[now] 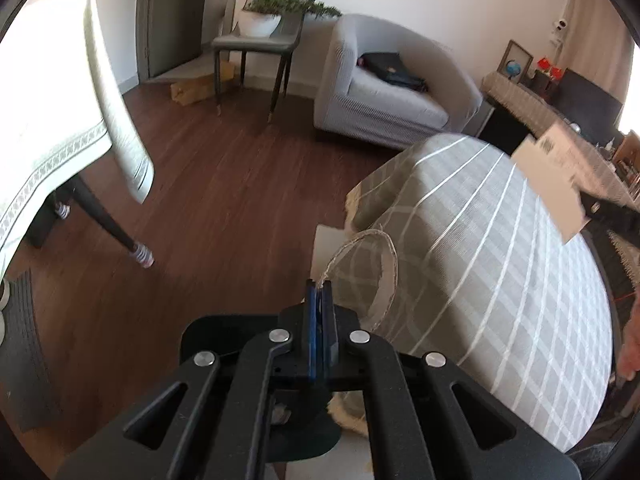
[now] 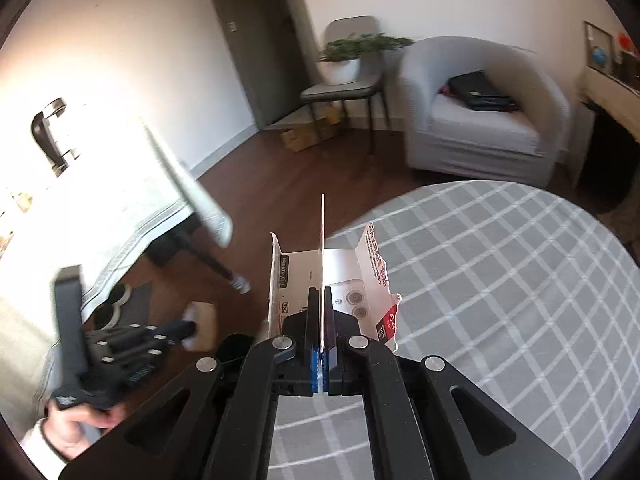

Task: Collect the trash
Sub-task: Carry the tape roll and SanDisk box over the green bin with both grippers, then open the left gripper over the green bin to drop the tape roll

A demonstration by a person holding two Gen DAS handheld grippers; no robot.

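Underfoot, wooden floor (image 1: 200,200), dark and wide, running to the far wall. On the near right, round worktop (image 1: 480,260) under a grey checked cloth.

Just off the worktop's left edge, over the floor: white paper bag (image 1: 326,248), hanging below the left tongs (image 1: 319,286). Only a corner of its side and a pale strip lower down on show; mouth hidden behind the tongs.

Above the worktop, to the right of the bag and farther off: torn carton (image 2: 296,276), opened out flat. Stands edge-on and upright, long axis running straight away from the right tongs (image 2: 322,294), in line with their fingers, flaps splayed to either side.

Smaller again: twine handle (image 1: 395,268) of the bag, looping up and to the right of the left tongs.

Left tongs together, pinching the twine handle at its near end. Right tongs together too, clamped on the carton's middle fold. Bare hand (image 2: 72,428) on the left grip, low at the near left of the right-wrist view.

Likely step: trash into bag. Turns on one relation: bag lies left of the carton and lower, so probably calls for a swing leftward and down with the right hand, far end of the carton leading into the mouth. Risk: splayed flaps catching the rim or the twine.
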